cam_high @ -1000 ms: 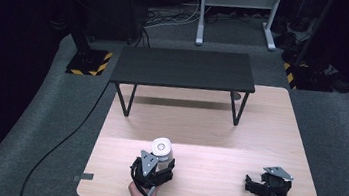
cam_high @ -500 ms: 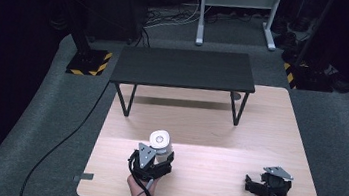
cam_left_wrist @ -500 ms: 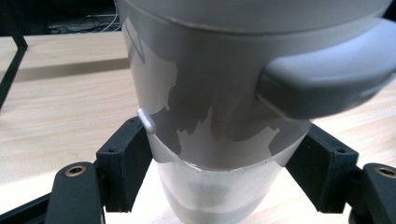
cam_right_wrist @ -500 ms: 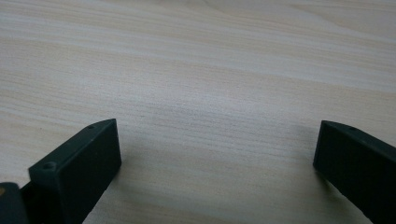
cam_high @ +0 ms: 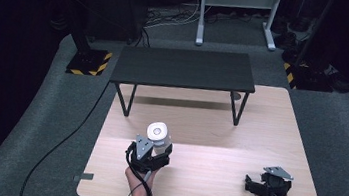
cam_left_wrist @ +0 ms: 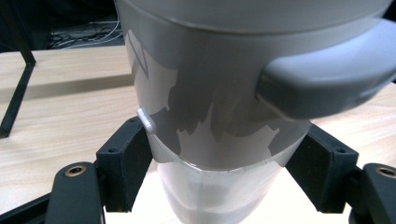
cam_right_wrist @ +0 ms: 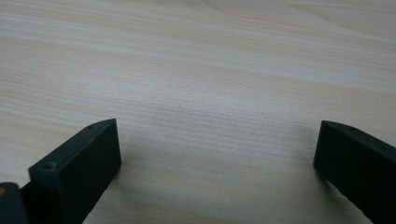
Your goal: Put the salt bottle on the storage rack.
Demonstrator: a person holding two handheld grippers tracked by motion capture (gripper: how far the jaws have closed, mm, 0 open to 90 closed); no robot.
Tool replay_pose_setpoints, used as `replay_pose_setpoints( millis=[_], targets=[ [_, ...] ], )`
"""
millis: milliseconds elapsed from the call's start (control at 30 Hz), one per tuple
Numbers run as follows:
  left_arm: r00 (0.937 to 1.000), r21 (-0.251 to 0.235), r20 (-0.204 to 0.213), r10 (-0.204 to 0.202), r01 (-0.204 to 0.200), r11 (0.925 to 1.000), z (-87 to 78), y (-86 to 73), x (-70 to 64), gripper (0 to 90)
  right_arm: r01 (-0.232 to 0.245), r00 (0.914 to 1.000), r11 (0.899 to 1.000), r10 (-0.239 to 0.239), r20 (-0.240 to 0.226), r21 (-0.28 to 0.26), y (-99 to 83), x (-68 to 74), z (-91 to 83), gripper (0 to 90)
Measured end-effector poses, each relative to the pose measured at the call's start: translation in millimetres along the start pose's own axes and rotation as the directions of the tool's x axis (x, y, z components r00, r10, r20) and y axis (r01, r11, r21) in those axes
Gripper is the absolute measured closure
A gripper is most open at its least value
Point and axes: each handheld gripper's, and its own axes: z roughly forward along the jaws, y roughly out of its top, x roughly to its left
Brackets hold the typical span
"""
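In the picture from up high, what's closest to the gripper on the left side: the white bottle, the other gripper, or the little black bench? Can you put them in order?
From the left gripper, in the high view:
1. White bottle: held between its jaws, touching.
2. Right gripper: off to the side, near the wooden table's front edge.
3. Black bench: standing at the table's far end. Its nearest leg makes this close to the second, but the benchtop lies farther.
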Motion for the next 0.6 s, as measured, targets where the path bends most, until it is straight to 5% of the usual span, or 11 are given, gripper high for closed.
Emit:
replay_pose_setpoints(
  millis=[600],
  targets=[
    [0.9998, -0.018, 0.014, 0.018, -0.017, 0.9997, 13.7, 24.6, 9.5, 26.6, 0.004, 1.0, 1.0, -0.004, -0.001, -0.002, -0.3, 0.2, 0.0, 0.0]
  ],
)
